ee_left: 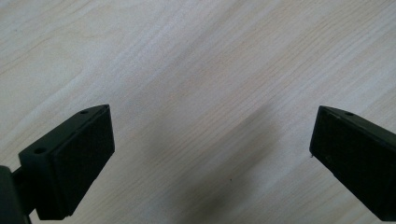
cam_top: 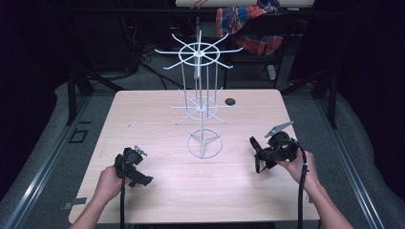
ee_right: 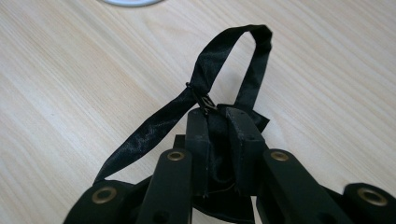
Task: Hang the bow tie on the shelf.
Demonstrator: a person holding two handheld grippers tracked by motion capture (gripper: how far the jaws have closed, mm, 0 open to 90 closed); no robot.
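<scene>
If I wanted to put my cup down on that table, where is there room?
Most of the table is bare: the near middle between the left gripper and right gripper, and both far corners beside the white wire rack. It is crowded around the rack's ring base and by each hand. The right gripper holds a black ribbon.

We see a light wooden table (cam_top: 157, 191), a dark round hole (cam_top: 230, 101) near its far edge, a plaid cloth (cam_top: 248, 21) draped behind, grey floor (cam_top: 43, 157) around.
</scene>
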